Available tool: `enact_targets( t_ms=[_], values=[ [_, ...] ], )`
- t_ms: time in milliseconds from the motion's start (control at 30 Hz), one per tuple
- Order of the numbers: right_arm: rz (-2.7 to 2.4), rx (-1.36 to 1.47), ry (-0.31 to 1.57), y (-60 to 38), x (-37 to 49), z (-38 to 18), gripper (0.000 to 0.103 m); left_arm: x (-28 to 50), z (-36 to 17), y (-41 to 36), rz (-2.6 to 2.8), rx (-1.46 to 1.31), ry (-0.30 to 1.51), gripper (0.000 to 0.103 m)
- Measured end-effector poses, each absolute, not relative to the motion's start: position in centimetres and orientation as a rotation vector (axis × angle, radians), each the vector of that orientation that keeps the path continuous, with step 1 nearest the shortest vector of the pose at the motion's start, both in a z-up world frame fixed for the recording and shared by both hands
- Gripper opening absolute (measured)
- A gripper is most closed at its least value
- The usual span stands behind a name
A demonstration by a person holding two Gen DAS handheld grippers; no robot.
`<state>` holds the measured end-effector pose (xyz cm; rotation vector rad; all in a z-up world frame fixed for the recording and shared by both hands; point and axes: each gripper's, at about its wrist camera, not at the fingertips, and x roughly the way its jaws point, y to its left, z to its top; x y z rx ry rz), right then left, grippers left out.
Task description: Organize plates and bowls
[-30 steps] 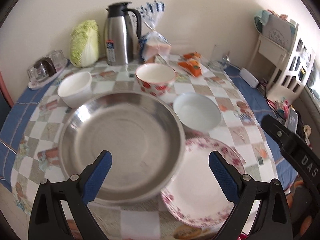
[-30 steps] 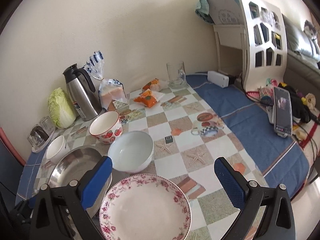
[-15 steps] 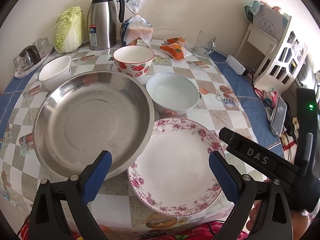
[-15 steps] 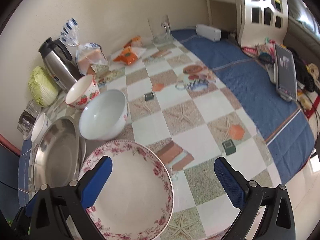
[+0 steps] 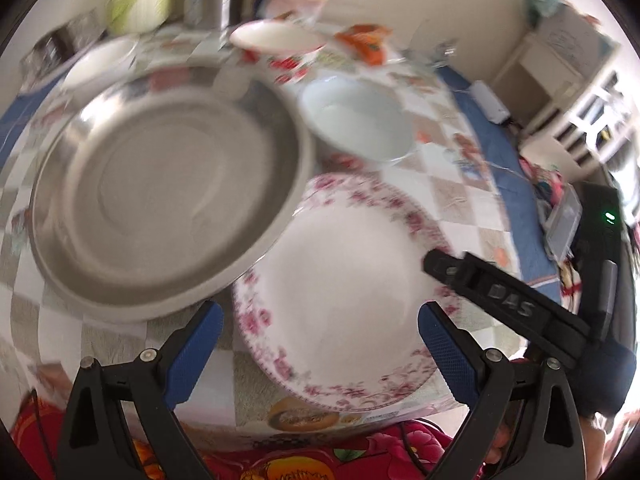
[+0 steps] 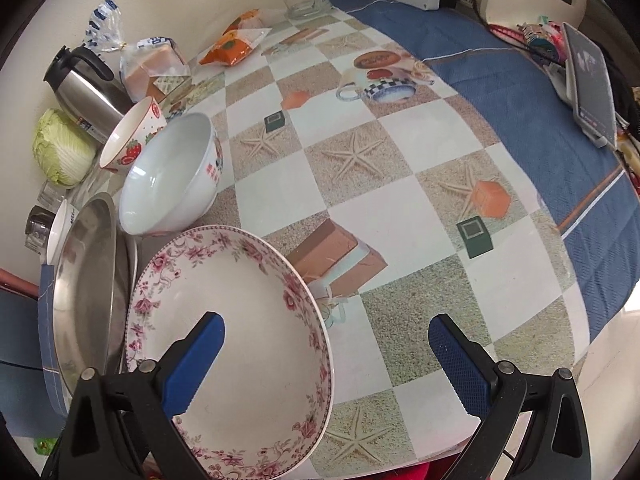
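Left wrist view, blurred: the left gripper point(image 5: 318, 338) is spread wide and empty, the floral plate point(image 5: 344, 292) lying below the gap between its blue pads and the steel basin point(image 5: 160, 200) at ten o'clock.

Right wrist view: the right gripper point(image 6: 326, 350) gapes, grasping nothing; its left pad point(image 6: 192, 364) overlaps the floral plate point(image 6: 248, 340), contact unclear. The white bowl point(image 6: 168, 176) sits at eleven o'clock.
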<state>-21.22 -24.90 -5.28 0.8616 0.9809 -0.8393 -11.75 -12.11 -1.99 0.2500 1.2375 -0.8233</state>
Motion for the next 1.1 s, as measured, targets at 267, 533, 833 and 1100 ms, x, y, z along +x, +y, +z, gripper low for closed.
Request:
enact_targets(
  t_ms=[267, 533, 833, 1100],
  values=[
    [-0.798, 0.88, 0.998, -24.7, -20.6, -5.9, 0.1, -10.3, -4.1, -11.1, -0.719, 0.182, 1.353, 0.098],
    [-0.754, 0.925, 0.967, -24.7, -20.8, -5.8, 0.065, -8.7, -5.8, -10.1, -0.668, 0.081, 1.433, 0.078],
    [-0.753, 0.921, 0.976, -24.8, -20.8, -6.1, 0.028, -7.7, -6.3, -9.6, -0.659, -0.025, 1.43, 0.052],
    [-0.78, 0.917, 0.989, -24.6, -21.4, -5.8, 0.023, -8.2, -6.5, -10.5, -0.66, 0.026, 1.406, 0.024]
  ],
)
